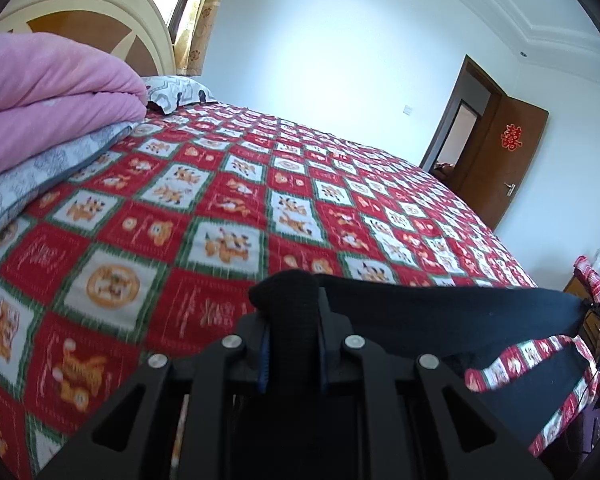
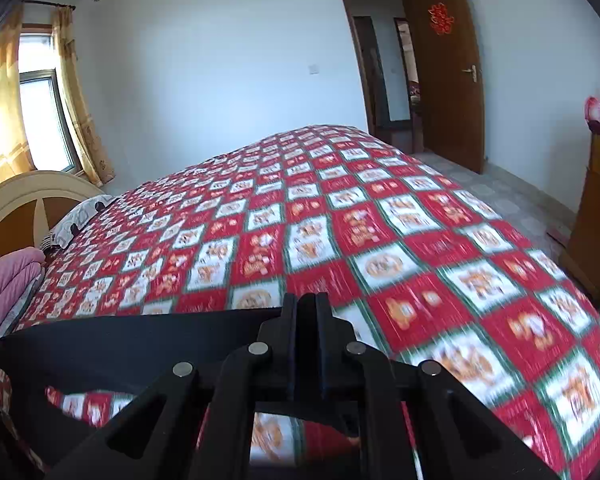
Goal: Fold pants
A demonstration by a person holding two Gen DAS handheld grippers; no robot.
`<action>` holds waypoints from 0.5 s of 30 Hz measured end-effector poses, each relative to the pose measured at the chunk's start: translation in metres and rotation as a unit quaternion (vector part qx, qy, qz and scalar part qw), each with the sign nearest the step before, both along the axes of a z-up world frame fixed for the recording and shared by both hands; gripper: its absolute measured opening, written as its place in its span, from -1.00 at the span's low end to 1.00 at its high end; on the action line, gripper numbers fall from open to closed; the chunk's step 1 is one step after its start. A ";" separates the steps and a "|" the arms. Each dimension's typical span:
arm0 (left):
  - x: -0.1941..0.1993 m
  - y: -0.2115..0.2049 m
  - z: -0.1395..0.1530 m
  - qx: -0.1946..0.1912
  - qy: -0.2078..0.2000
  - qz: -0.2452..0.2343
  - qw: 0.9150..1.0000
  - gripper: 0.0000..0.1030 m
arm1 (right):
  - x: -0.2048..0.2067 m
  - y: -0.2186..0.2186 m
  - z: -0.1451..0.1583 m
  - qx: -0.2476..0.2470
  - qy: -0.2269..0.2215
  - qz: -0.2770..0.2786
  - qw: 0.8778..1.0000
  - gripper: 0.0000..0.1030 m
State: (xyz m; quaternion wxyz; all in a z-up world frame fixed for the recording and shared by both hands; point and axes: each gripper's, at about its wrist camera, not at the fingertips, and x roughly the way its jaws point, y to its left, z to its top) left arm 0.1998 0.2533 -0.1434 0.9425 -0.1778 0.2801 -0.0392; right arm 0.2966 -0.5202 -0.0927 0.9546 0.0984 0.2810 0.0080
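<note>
We are looking across a big bed (image 1: 260,208) with a red and white checked cover. A pink blanket (image 1: 48,92) is piled up near the headboard, and a brown door (image 2: 444,68) stands open on the far side of the room.

The black pants (image 1: 440,312) are up in the air between our two hands, just above the near edge of the bed. They are pulled out into a long dark band. That band runs sideways, from one hand to the other, along the near side of the bed. More of the pants hangs down below the band, where we can see the bed cover through a gap.

Our left gripper (image 1: 290,320) has its fingers squeezed shut on one end of the pants. A thick bunch of black cloth pokes up between them. From here the pants go off to the right.

Our right gripper (image 2: 306,320) has its fingers pressed together on the other end, with only a thin edge of cloth between them. From here the pants go off to the left.

Both hands are just as near, since each one holds an end. The flat bed lies in front of both. We think the next move is to lay the pants down on the bed, keeping the band straight and level.
</note>
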 end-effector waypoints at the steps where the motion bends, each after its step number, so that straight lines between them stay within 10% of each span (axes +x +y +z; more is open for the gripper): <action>1: -0.005 0.000 -0.001 -0.003 -0.004 -0.002 1.000 -0.64 | -0.007 -0.003 -0.003 0.003 0.000 -0.001 1.000 -0.84; 15: -0.075 -0.015 -0.024 -0.007 -0.026 -0.041 0.999 -0.64 | -0.080 -0.036 -0.042 0.056 0.010 -0.033 0.998 -0.84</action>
